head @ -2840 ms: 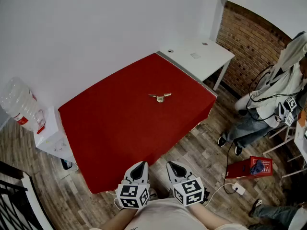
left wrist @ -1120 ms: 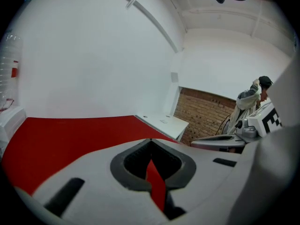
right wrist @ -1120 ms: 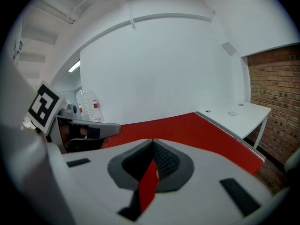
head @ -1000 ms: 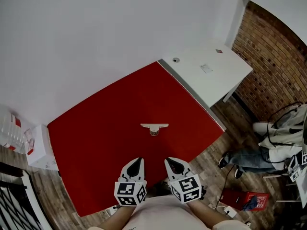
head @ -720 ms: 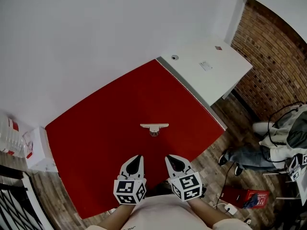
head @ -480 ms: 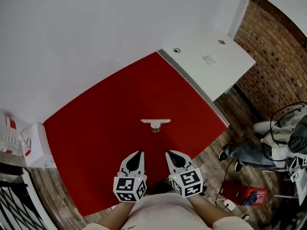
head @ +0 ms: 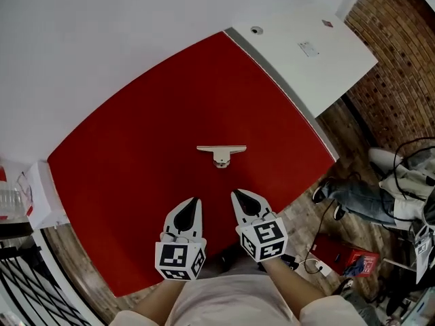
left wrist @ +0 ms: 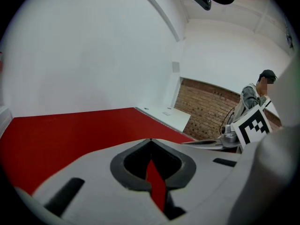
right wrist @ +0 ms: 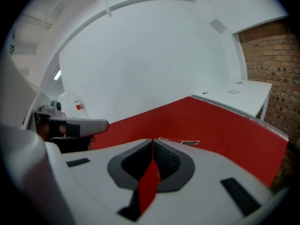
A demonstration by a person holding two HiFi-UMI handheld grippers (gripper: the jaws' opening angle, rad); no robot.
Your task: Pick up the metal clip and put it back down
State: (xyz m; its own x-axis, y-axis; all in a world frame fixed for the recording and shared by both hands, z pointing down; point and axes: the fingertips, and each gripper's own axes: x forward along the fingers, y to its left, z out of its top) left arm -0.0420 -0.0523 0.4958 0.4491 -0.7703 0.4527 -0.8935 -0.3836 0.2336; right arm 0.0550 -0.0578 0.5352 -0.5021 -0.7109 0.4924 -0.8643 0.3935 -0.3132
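The metal clip lies flat near the middle of the red table, its long bar crosswise. In the right gripper view a sliver of the metal clip shows just past the jaw tips. My left gripper hovers over the table's near edge, jaws shut and empty. Beside it my right gripper is shut too, holding nothing, a short way before the clip. In their own views the left gripper and the right gripper have tips that meet.
A white desk adjoins the red table at its far right. A person sits at the right by the brick wall. A red box and cables lie on the wooden floor. A water bottle stands left.
Both grippers have moved forward and down over the table's near edge, closer to the clip. The head view has tilted down, so the table fills more of it. The clip has not moved.
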